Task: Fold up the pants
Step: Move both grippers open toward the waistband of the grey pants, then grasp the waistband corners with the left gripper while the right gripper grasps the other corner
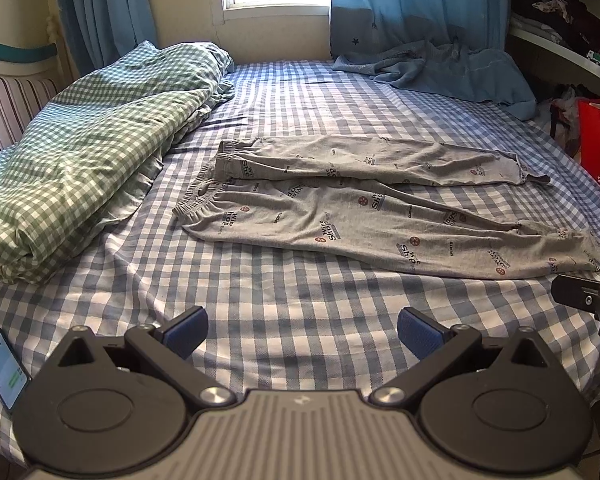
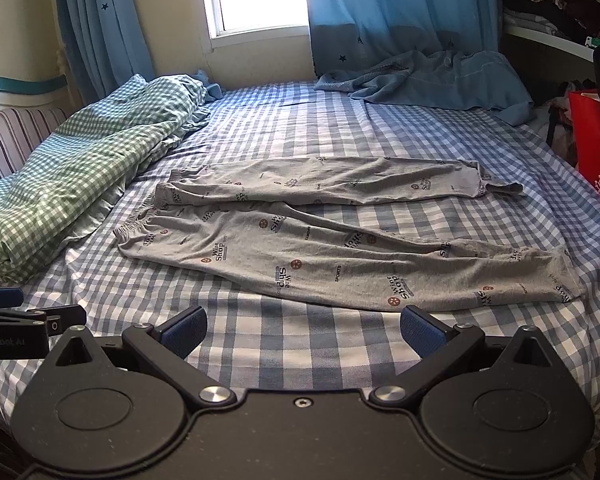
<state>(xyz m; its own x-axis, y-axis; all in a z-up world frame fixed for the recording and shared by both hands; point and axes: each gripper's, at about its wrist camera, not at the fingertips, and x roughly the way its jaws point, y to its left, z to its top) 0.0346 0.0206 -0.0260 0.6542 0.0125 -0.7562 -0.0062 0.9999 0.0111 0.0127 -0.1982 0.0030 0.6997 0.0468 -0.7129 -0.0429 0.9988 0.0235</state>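
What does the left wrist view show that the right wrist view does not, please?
Only the left wrist view shows a phone with a lit screen at the near left edge of the bed. Only the right wrist view shows the left gripper's side, lettering on its body. Both show the grey pants spread flat on the checked sheet, the green checked duvet, and open jaws holding nothing.

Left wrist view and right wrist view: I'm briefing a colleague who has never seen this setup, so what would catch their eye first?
The grey printed pants lie spread across the middle of the blue checked bed, waistband to the left and legs splayed apart to the right. A rumpled green gingham duvet is heaped along the bed's left side. Both tools, left and right, hover open at the near edge, holding nothing.
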